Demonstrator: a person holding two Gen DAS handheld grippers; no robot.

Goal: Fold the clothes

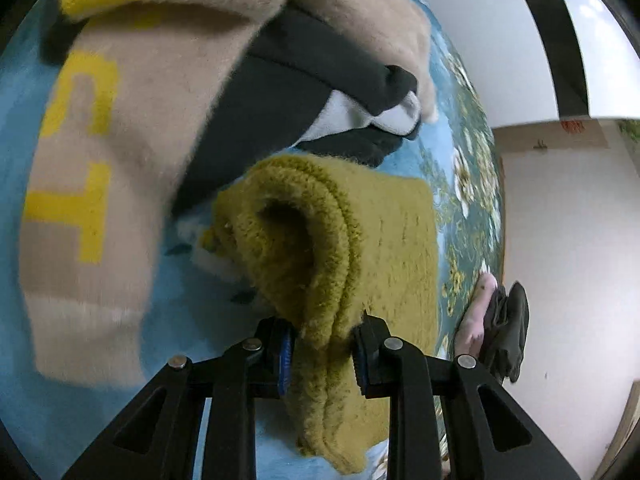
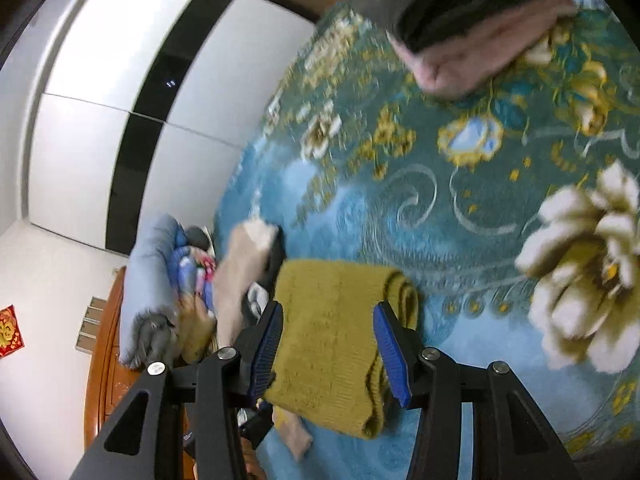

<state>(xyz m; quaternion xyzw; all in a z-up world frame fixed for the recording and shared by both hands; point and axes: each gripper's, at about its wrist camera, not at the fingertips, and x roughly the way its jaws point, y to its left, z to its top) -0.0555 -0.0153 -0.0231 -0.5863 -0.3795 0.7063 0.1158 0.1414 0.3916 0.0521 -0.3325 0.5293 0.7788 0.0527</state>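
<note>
A mustard-yellow knit garment (image 1: 352, 248) lies folded on the blue floral blanket (image 1: 180, 328). My left gripper (image 1: 324, 344) is shut on a bunched edge of it, which hangs down between the fingers. In the right wrist view the same yellow garment (image 2: 328, 328) lies between the blue pads (image 2: 392, 356) of my right gripper (image 2: 326, 346), whose jaws stand open around it. A beige sweater with yellow letters (image 1: 100, 152) and a dark garment (image 1: 288, 92) lie just beyond the yellow one.
A folded pink and dark stack (image 2: 472, 28) sits further out on the blanket (image 2: 440, 208); it also shows in the left wrist view (image 1: 492, 328). A blue bedding roll (image 2: 152, 280) lies by a wooden edge (image 2: 104, 360). White wardrobe doors (image 2: 112, 100) stand behind.
</note>
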